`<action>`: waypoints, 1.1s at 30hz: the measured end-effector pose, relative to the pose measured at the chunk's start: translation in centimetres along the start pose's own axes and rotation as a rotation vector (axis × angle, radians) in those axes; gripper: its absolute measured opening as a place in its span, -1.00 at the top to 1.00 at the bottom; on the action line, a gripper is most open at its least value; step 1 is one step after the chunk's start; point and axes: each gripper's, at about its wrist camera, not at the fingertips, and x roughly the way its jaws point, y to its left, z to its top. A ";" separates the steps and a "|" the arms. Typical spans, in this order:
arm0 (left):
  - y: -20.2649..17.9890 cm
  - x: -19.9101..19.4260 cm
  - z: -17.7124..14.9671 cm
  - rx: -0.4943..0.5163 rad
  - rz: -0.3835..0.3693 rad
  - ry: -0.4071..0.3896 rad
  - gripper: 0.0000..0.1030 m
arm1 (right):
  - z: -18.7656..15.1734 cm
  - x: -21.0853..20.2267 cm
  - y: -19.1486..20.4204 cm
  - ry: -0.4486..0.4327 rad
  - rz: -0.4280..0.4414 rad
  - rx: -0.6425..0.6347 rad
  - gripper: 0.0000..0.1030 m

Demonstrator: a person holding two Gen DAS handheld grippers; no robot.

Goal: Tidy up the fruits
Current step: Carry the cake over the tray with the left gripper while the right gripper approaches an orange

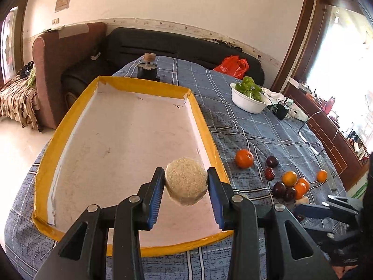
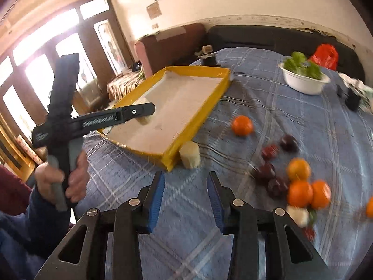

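Note:
My left gripper is shut on a pale round rice-like cake and holds it over the near right part of the yellow-rimmed tray. In the right wrist view the left gripper reaches over the tray. My right gripper is open and empty above the blue checked cloth, just in front of a second pale cake beside the tray's near corner. Oranges and dark plums lie in a loose group to the right; they also show in the left wrist view. One orange lies apart.
A white bowl of greens stands at the far right of the table. A small black device sits beyond the tray. A red bag lies on the dark sofa behind. A small white piece lies near the fruit group.

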 end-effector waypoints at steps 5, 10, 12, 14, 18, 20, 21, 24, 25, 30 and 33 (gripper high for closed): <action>0.6 -0.6 0.0 -0.001 0.000 -0.013 0.30 | 1.4 3.4 0.1 0.048 0.000 0.005 0.18; 1.2 -0.7 -0.1 -0.007 -0.016 -0.014 0.30 | 1.9 5.4 0.3 0.078 -0.055 -0.024 0.18; 1.2 -0.6 -0.1 -0.009 -0.021 -0.013 0.30 | 2.0 6.2 0.2 0.095 -0.075 -0.038 0.18; 1.3 -0.5 -0.1 -0.011 -0.027 -0.011 0.30 | 1.9 7.1 0.0 0.106 -0.076 -0.044 0.18; 1.2 -0.5 -0.2 -0.008 -0.031 -0.010 0.30 | 1.7 7.5 -0.2 0.083 -0.068 -0.046 0.36; 1.1 -0.4 -0.1 -0.004 -0.030 -0.008 0.30 | 1.6 6.8 -0.4 0.065 -0.072 -0.033 0.36; 1.1 -0.4 -0.1 -0.002 -0.031 -0.007 0.30 | 1.5 6.3 -0.6 0.058 -0.065 -0.016 0.37; 0.8 -0.3 -0.1 0.006 -0.034 -0.005 0.30 | 1.2 4.8 -1.7 0.043 -0.090 0.027 0.37; 0.7 -0.3 -0.1 0.008 -0.034 -0.004 0.30 | 1.1 4.4 -2.1 0.041 -0.101 0.040 0.37; -0.1 0.2 -0.3 0.018 -0.040 0.010 0.30 | 0.0 3.8 -3.5 0.094 -0.158 0.078 0.35; -0.3 0.2 -0.3 0.025 -0.037 0.012 0.30 | 0.2 3.2 -4.3 0.089 -0.134 0.111 0.35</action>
